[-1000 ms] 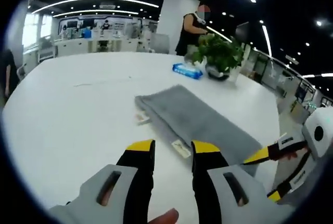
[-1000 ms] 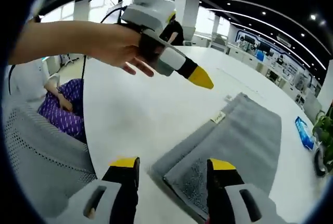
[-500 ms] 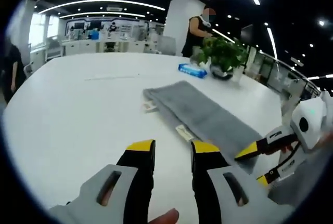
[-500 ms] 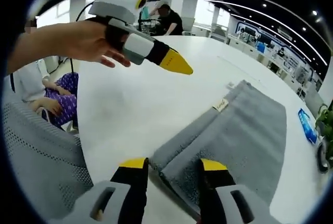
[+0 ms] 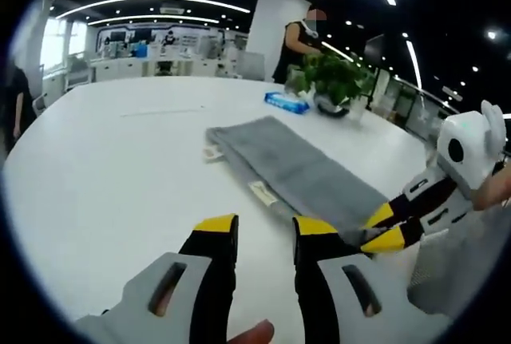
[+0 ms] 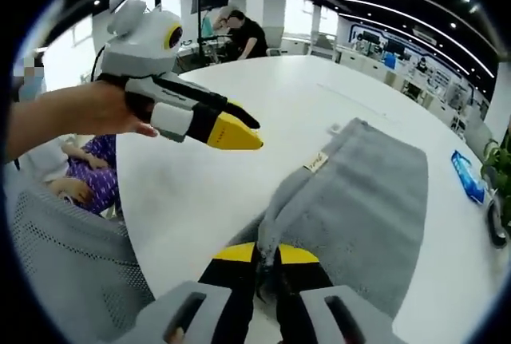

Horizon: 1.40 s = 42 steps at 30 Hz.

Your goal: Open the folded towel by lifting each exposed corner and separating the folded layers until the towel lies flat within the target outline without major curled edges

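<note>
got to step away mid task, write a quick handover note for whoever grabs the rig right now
Right tool: shut on the near corner of the folded grey towel, which bunches up at its tips.
Left tool: open, holding nothing, above the white table just short of the towel's near long edge.
Towel: folded into a long strip on the table, with two small labels along that edge. A blue packet and potted plant sit beyond its far end.
Done: one corner gripped.
Left: lift that corner, peel the layers apart, do the other corners, smooth it flat. I cannot make out the target outline.
</note>
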{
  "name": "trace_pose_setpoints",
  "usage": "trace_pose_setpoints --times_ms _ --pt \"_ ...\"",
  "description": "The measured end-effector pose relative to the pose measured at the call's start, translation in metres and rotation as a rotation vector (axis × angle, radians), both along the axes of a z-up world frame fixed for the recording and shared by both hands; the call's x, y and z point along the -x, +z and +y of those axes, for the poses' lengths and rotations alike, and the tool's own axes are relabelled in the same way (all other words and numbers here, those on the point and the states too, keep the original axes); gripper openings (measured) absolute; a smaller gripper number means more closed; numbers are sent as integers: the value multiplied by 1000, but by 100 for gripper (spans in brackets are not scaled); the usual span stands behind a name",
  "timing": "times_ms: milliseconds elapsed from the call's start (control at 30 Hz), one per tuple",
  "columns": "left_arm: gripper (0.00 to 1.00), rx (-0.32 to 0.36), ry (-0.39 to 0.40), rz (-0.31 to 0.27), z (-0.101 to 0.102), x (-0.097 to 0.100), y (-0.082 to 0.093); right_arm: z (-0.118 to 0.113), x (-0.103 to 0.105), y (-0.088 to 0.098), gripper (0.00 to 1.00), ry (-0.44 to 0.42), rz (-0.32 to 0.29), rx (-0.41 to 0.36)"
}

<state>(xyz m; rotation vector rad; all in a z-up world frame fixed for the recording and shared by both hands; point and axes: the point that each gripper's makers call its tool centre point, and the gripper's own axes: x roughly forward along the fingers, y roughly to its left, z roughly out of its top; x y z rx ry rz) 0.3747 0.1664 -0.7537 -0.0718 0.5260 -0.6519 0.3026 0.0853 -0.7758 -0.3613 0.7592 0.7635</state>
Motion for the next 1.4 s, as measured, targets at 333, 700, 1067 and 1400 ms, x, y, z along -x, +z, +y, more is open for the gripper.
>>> trace_pose_setpoints --times_ms 333,700,1067,1400 --pt "25 -59 -74 30 -30 13 -13 -19 -11 20 4 -26 -49 -9" --pt "25 -145 -102 30 -68 4 -33 -51 -22 35 4 -61 -80 -16" --pt "22 -221 -100 9 -75 4 -47 -93 -30 40 4 -119 -95 -29" --pt "21 -210 -29 -8 -73 5 -47 -131 -31 39 4 -160 -97 -45"
